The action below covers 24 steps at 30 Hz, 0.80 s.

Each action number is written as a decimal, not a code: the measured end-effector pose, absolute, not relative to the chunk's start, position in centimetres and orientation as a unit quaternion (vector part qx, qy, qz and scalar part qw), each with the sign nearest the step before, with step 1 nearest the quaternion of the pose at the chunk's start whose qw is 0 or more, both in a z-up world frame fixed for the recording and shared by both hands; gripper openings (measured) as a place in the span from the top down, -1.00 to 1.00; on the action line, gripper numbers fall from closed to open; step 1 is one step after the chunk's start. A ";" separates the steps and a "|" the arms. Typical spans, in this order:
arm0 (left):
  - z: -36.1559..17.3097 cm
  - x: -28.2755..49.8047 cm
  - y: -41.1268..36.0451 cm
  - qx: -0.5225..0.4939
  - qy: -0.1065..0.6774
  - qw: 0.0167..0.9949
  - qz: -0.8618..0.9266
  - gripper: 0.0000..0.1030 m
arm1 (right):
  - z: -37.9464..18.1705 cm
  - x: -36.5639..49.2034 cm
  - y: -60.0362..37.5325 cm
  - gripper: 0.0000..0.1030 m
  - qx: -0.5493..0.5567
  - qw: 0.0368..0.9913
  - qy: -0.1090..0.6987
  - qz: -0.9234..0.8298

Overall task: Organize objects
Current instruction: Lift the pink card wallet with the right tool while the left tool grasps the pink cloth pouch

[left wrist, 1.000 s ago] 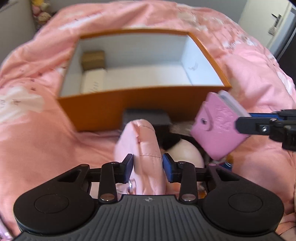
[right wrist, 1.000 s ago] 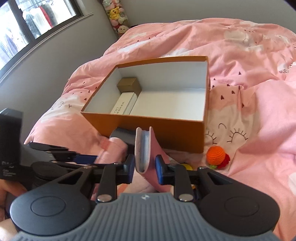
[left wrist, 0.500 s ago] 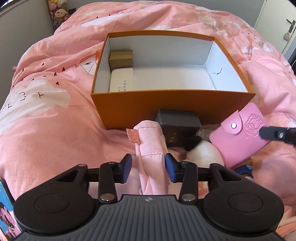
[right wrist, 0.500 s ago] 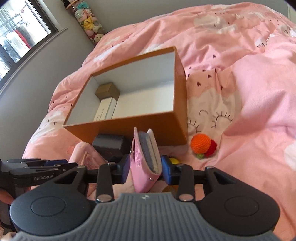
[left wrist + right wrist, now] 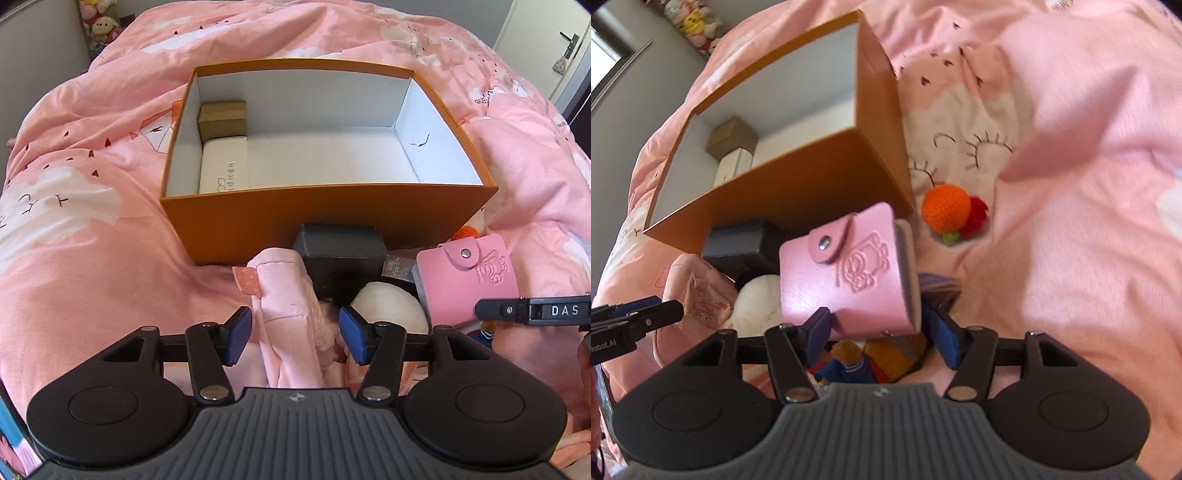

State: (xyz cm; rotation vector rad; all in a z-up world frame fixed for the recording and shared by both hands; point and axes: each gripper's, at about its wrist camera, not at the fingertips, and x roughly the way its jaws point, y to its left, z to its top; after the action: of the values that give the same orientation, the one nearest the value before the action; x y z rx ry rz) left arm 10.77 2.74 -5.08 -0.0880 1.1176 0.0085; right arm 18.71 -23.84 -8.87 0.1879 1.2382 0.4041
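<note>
- With both sets of jaws just opened, neither task item is clamped: the pink cloth pouch (image 5: 286,314) stands between the left gripper's (image 5: 295,334) blue pads, clear of both, at lower centre of the left wrist view.
- The pink card wallet (image 5: 846,273) lies flat atop the heap at centre of the right wrist view; the right gripper (image 5: 882,338) is spread wide, one pad at the wallet's lower edge, the other apart from it.
- Risk, as a judgement: the wallet rests on an uneven pile, the white plush (image 5: 757,299) and the dark grey box (image 5: 341,247) among it, and may slide off towards the crocheted orange toy (image 5: 947,210); the cause would be the soft, sloping support.
- Risk: the pouch, unsupported, may slump sideways.
- Both items remain outside the orange box (image 5: 280,218), which holds only a brown carton (image 5: 223,120) and a white case (image 5: 224,166) at its left end.
- Pose: both grippers point steeply down at the heap, the right one appearing at the right edge of the left wrist view.
</note>
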 end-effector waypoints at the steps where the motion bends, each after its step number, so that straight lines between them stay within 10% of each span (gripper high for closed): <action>1: -5.2 10.9 2.7 -0.039 0.531 0.846 0.006 -0.24 | -9.1 18.6 -24.0 -0.27 0.098 0.785 0.583 0.188; 5: -5.8 11.1 2.9 -0.041 0.542 0.840 0.009 -0.22 | -10.1 18.8 -24.3 -0.22 0.142 0.768 0.595 0.191; 11: -5.7 11.2 3.4 -0.046 0.542 0.839 0.021 -0.08 | -8.0 18.3 -22.6 0.50 0.112 0.802 0.550 0.203; 19: -5.7 11.2 3.7 -0.053 0.543 0.838 0.023 -0.06 | -7.1 18.9 -20.5 0.45 0.114 0.806 0.537 0.221; 24: -5.8 11.3 3.9 -0.059 0.543 0.838 0.021 -0.06 | -7.6 18.6 -22.7 0.08 0.158 0.798 0.555 0.173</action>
State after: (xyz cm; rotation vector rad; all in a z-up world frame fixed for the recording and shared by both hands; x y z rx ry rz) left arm 11.27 3.94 -5.78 -0.1244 1.1478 0.0438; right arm 18.58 -22.68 -7.65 0.3394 1.1922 0.3713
